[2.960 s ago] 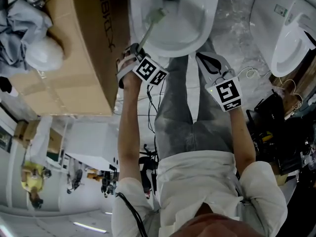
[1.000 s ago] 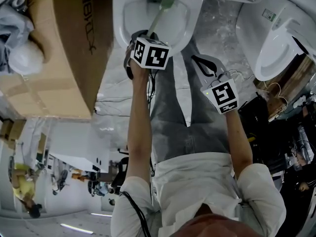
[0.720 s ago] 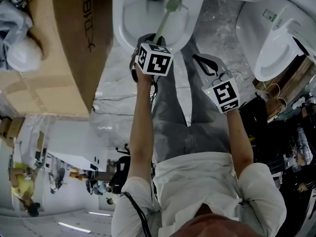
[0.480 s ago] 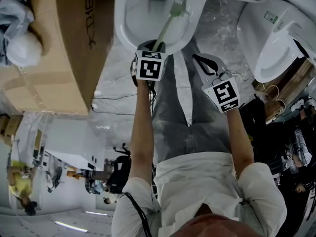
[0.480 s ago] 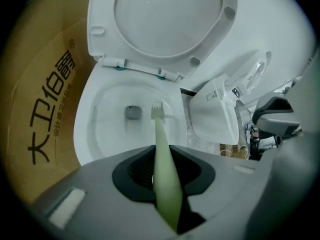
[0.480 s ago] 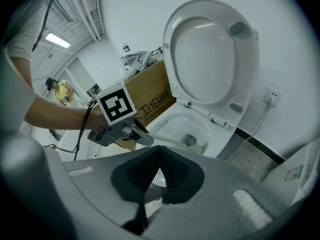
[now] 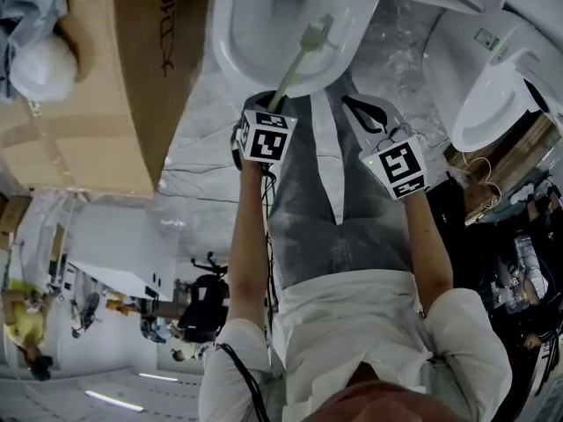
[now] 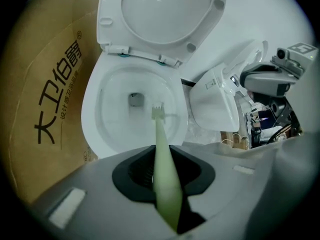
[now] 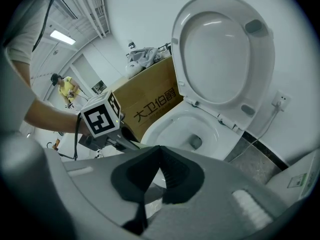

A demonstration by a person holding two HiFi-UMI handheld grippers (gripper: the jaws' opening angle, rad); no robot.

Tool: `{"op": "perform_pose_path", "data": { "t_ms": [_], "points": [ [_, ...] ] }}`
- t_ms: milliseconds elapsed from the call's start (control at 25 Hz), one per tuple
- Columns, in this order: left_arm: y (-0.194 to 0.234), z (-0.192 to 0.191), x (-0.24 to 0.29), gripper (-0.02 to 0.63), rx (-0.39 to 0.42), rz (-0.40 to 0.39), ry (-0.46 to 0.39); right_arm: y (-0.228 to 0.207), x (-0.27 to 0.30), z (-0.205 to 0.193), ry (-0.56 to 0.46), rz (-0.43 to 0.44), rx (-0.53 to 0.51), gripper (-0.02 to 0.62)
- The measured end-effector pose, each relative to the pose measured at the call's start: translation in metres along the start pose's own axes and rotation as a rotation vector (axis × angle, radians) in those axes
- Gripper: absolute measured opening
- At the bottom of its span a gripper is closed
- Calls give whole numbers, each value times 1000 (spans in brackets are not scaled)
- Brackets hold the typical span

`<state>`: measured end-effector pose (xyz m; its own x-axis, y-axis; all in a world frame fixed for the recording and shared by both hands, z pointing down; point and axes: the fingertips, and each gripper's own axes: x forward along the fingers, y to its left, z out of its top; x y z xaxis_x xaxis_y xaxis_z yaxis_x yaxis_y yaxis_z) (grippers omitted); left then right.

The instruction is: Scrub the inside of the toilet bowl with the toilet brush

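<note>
Left gripper (image 7: 276,105) is clamped shut on the handle of the toilet brush (image 8: 163,156), pale green, which runs between the jaws and out over the near rim. The toilet bowl (image 7: 230,53) stands far of the person with its seat and lid raised. The brush head sits against the inner wall, just right of the drain opening. Three seconds ago the head lay on the left side of the bowl, near the drain; it has since travelled across to the right side, the gripper shifting right with it. Assessment: scrubbing is under way, one sweep across the far wall made; the near wall and under-rim likely remain. Right gripper (image 7: 368,114), near the bowl's right edge, has its jaws together on nothing and takes no part.
</note>
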<state>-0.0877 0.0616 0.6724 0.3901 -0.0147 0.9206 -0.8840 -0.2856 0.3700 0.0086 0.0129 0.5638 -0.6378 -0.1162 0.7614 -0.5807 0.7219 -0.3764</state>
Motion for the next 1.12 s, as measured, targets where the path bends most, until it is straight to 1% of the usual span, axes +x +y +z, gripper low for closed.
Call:
{"op": "perform_pose_path", "data": {
  "t_ms": [80, 240, 480, 840, 1120],
  "points": [
    [2, -6, 0, 98, 8, 8, 6, 1, 2, 1, 3, 6, -6, 3],
    [8, -20, -2, 98, 18, 35, 48, 3, 7, 5, 6, 15, -15, 3],
    [18, -31, 0, 98, 22, 79, 64, 5, 13, 5, 16, 26, -21, 3],
    [35, -33, 11, 98, -12, 159, 57, 0, 26, 4, 19, 42, -2, 3],
    [46, -25, 24, 98, 6, 211, 88, -1, 33, 5, 28, 55, 1, 3]
  ]
}}
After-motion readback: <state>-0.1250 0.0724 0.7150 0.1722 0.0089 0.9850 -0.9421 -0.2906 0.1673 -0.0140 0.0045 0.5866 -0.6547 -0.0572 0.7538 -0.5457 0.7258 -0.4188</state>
